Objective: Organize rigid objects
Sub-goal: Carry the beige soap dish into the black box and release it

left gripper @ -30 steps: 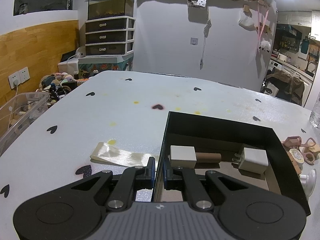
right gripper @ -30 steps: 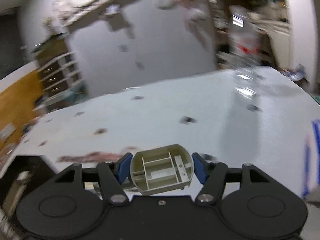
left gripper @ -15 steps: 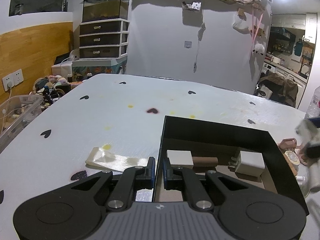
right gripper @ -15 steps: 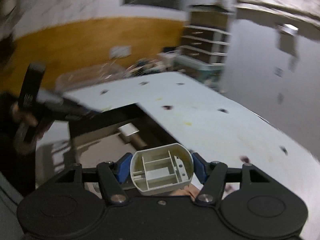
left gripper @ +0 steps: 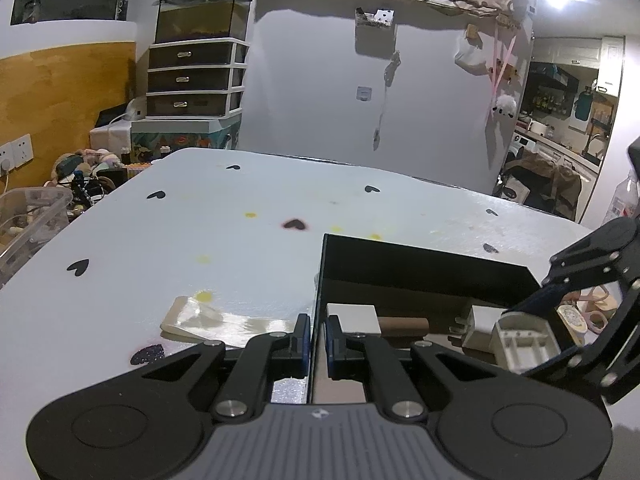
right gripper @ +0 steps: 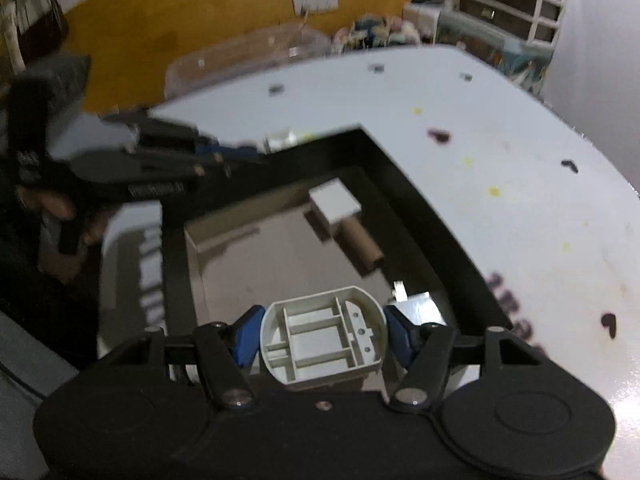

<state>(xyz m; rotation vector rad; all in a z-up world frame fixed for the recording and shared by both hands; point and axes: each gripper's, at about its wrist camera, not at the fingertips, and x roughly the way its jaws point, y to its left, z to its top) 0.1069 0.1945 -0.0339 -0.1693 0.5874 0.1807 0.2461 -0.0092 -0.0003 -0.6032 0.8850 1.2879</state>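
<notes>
One pale grey ribbed plastic shell [right gripper: 323, 340] clamped in right claw [right gripper: 324, 338], left claw [left gripper: 316, 340] pinching black box wall [left gripper: 316, 320].

The table [left gripper: 200, 232] is showing a pale, near-white top scattered with small black hearts, one dark purple heart and a few yellow spots. The box [left gripper: 420, 264] on it is showing black walls and a brownish floor. Inside it, a white block [left gripper: 352, 317] and a brown cylinder [left gripper: 404, 324] are lying. The left gripper [left gripper: 316, 340] and the right gripper [right gripper: 323, 340] are both wearing black bodies with blue pads, and the ribbed plastic part [right gripper: 323, 340] is looking pale grey-beige.
</notes>
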